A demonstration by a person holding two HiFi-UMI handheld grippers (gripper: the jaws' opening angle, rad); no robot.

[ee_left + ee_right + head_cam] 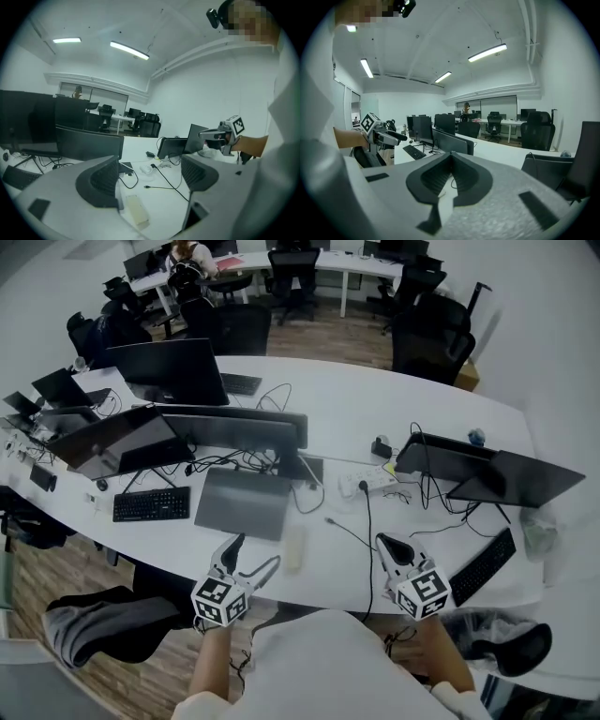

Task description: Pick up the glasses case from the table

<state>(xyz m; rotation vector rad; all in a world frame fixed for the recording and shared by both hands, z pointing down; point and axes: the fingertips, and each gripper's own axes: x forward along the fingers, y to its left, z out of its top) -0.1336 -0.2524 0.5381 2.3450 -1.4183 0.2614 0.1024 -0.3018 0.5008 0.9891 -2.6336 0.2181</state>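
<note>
The glasses case (294,547) is a pale cream oblong lying flat on the white table (375,399), near its front edge. My left gripper (258,549) hovers just left of it with its jaws spread wide and nothing between them. In the left gripper view the case (136,209) lies low on the table, just ahead of and below the left gripper (150,176), nearer its left pad. My right gripper (386,542) is held over the front edge to the right of the case. Its jaws (451,159) meet at the tips, empty.
A closed grey laptop (242,502) lies just behind the case, with a black keyboard (151,503) to its left. A black cable (366,531) runs between the grippers from a power strip (367,484). Monitors (234,432) stand further back. Another keyboard (483,565) lies at the right.
</note>
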